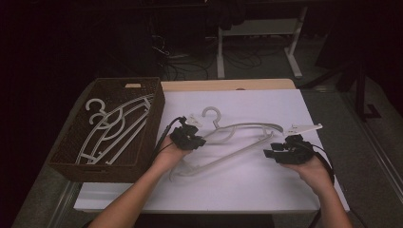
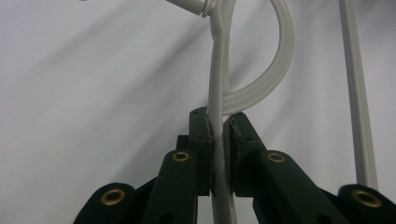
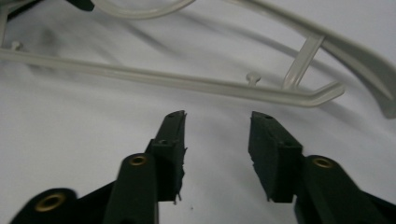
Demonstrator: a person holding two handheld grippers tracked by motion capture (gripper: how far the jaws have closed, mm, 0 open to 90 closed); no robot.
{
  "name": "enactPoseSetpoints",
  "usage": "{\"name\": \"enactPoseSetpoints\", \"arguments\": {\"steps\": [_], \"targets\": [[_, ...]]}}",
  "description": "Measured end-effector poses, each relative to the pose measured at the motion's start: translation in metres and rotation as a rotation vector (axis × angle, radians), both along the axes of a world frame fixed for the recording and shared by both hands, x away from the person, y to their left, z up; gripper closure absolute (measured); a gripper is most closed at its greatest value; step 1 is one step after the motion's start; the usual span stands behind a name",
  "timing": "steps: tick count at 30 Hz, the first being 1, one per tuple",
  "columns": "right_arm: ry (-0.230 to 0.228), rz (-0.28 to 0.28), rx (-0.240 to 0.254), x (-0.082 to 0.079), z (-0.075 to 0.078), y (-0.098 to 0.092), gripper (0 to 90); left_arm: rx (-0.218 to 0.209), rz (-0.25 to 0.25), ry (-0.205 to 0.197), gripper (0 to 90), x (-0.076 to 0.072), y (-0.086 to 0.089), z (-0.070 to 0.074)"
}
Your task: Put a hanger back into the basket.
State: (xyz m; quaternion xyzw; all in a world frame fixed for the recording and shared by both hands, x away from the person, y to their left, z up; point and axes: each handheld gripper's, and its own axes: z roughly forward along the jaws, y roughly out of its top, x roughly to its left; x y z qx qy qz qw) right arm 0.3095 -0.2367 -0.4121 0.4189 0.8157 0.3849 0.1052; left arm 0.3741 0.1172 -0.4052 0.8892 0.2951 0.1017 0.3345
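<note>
A white plastic hanger (image 1: pixel 247 126) lies on the white table top (image 1: pixel 237 190), hook toward the far side. My left gripper (image 1: pixel 190 137) holds the hanger's left part. In the left gripper view its jaws (image 2: pixel 219 123) are shut on a thin white bar of the hanger (image 2: pixel 218 70), beside a curved brace. My right gripper (image 1: pixel 272 153) sits at the hanger's right end. In the right gripper view it (image 3: pixel 217 121) stands open with nothing between its pads, and the hanger's lower bar (image 3: pixel 187 83) lies just beyond the fingertips.
A dark wicker basket (image 1: pixel 95 168) stands at the table's left and holds other white hangers (image 1: pixel 111 126). A small white clip piece (image 1: pixel 304 127) lies near the right gripper. Beyond the table's far edge are desk legs and cables on a dark floor.
</note>
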Motion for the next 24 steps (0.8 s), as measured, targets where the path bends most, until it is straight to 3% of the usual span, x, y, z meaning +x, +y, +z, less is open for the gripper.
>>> {"name": "enactPoseSetpoints", "arguments": {"steps": [5, 13, 24], "targets": [[-0.024, 0.021, 0.006, -0.004, 0.002, 0.002, 39.0, -0.009, 0.024, -0.040, 81.9, 0.001, 0.006, 0.029], [-0.042, 0.007, 0.023, -0.003, 0.001, 0.001, 24.7, -0.034, 0.024, -0.077, 81.9, 0.003, 0.023, 0.079], [-0.050, -0.006, 0.034, -0.003, -0.001, 0.002, 15.2, -0.042, 0.065, -0.117, 81.8, 0.009, 0.074, 0.126]]}}
